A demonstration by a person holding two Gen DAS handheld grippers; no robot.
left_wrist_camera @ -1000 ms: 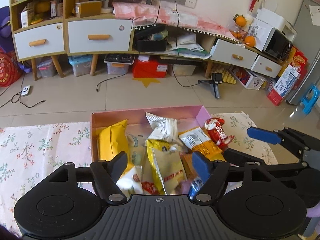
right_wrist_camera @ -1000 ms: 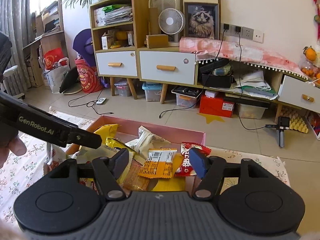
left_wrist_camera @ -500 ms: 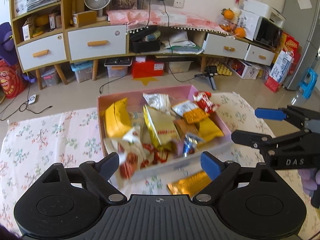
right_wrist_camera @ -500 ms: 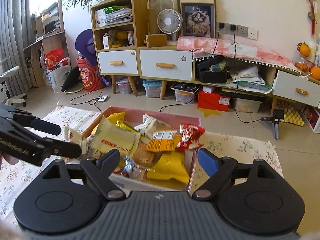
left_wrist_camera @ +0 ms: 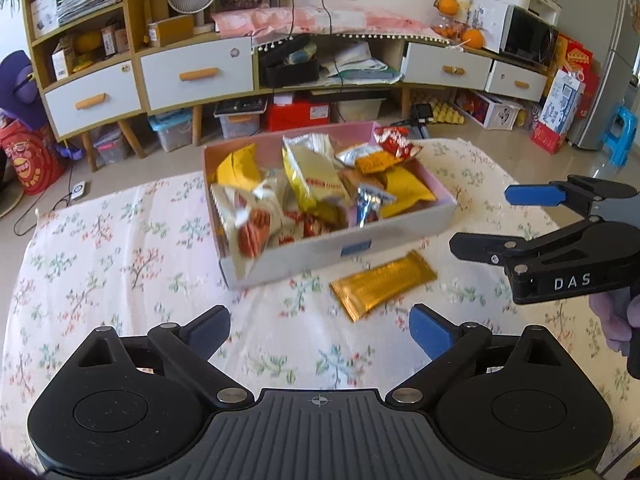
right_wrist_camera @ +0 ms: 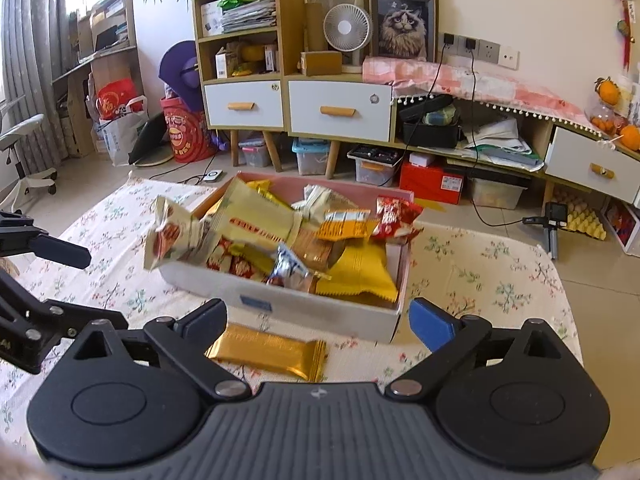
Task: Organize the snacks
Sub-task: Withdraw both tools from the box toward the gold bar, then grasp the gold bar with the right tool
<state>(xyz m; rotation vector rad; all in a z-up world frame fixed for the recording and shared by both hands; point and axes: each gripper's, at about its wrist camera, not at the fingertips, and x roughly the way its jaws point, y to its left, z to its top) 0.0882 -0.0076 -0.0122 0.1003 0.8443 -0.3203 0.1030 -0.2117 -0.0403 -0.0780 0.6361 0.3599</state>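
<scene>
A pink-lined cardboard box (left_wrist_camera: pixel 332 250) full of several snack packets stands on the floral tablecloth; it also shows in the right wrist view (right_wrist_camera: pixel 288 304). A gold snack bar (left_wrist_camera: pixel 382 284) lies flat on the cloth just in front of the box, also seen in the right wrist view (right_wrist_camera: pixel 268 350). My left gripper (left_wrist_camera: pixel 320 330) is open and empty, held back from the box and bar. My right gripper (right_wrist_camera: pixel 318 318) is open and empty, above the bar's near side; it shows from the side in the left wrist view (left_wrist_camera: pixel 504 216), right of the box.
The floral tablecloth (left_wrist_camera: pixel 120 264) covers the table, whose far edge lies just behind the box. Beyond are the tiled floor, a shelf unit with white drawers (right_wrist_camera: pixel 340 110) and a small tripod (right_wrist_camera: pixel 554 224). My left gripper's fingers (right_wrist_camera: pixel 60 250) reach in at the left.
Both grippers have pulled back and up from over the box. The gold bar, unseen a second ago, now lies on the cloth in front of the box.
</scene>
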